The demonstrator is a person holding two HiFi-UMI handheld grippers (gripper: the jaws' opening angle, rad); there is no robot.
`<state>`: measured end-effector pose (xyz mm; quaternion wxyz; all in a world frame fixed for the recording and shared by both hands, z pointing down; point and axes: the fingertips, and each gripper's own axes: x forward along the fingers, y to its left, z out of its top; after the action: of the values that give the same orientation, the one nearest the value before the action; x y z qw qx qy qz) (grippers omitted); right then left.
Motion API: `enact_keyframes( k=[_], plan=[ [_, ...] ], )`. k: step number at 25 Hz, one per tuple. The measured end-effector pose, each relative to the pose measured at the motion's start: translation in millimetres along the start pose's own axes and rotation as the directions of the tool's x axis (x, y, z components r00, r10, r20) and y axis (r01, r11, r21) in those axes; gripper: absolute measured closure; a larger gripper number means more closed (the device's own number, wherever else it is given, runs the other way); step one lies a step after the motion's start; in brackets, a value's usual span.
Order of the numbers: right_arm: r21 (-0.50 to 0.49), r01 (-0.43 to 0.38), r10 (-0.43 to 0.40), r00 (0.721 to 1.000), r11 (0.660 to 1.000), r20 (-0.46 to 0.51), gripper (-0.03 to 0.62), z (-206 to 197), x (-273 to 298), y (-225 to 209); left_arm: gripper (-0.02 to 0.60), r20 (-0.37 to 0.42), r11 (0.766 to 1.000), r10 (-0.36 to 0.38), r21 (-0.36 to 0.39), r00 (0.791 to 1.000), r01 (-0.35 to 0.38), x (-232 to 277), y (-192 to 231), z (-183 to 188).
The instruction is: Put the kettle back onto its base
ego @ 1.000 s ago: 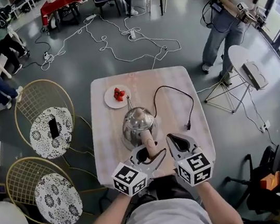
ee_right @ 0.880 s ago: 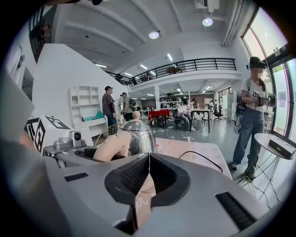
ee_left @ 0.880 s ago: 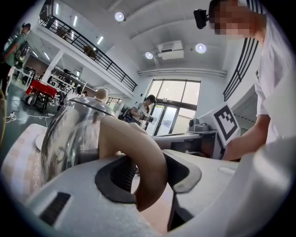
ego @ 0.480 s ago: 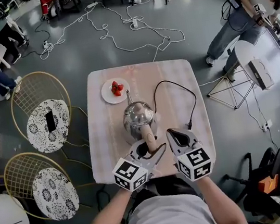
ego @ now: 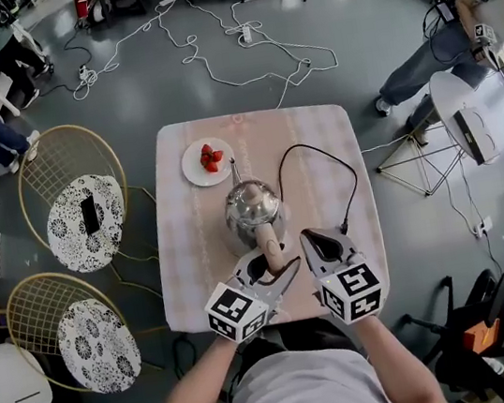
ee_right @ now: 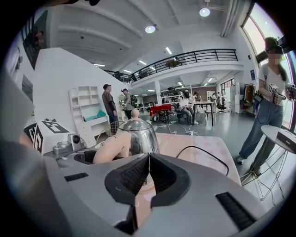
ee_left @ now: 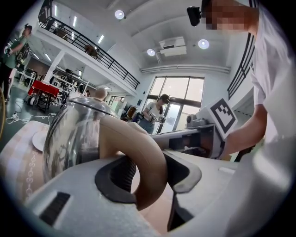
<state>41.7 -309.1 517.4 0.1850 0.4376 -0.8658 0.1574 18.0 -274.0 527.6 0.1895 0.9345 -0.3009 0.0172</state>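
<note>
A shiny steel kettle (ego: 252, 210) stands mid-table on the pale pink table (ego: 194, 252); its beige handle (ego: 267, 239) points toward me. My left gripper (ego: 269, 269) is shut on that handle. In the left gripper view the handle (ee_left: 141, 148) arches between the dark pads (ee_left: 114, 178) of my left gripper (ee_left: 149, 175), in front of the kettle body (ee_left: 71, 134). My right gripper (ego: 315, 245) hovers just right of the handle, shut and empty; in the right gripper view my right gripper (ee_right: 147, 175) has its pads touching, short of the kettle (ee_right: 137, 134). The base is hidden under the kettle.
A white plate of strawberries (ego: 208, 160) sits at the table's far left. A black power cable (ego: 328, 169) loops from behind the kettle to a plug (ego: 339, 226) near the right edge. Two wire chairs (ego: 85, 222) stand left of the table.
The head view has shifted slightly. The kettle and both grippers keep about the same places on the table, with the left still shut on the handle.
</note>
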Motion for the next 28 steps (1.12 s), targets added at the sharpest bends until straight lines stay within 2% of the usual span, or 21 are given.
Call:
enact_keyframes(
  k=[12,28],
  plan=[
    [0.030,-0.004,0.004,1.000,1.000,0.001,0.589,-6.1,1.1,7.5,0.419,-0.063,1.000,0.011,0.013,0.998,-0.010,-10.5,-0.3,-19.0],
    [0.062,0.014,-0.016,1.000,0.998,0.017,0.589,-7.9,-3.1,16.4,0.422,-0.145,0.998,-0.009,0.053,0.989,0.017,-31.2,3.9,-31.1]
  ],
)
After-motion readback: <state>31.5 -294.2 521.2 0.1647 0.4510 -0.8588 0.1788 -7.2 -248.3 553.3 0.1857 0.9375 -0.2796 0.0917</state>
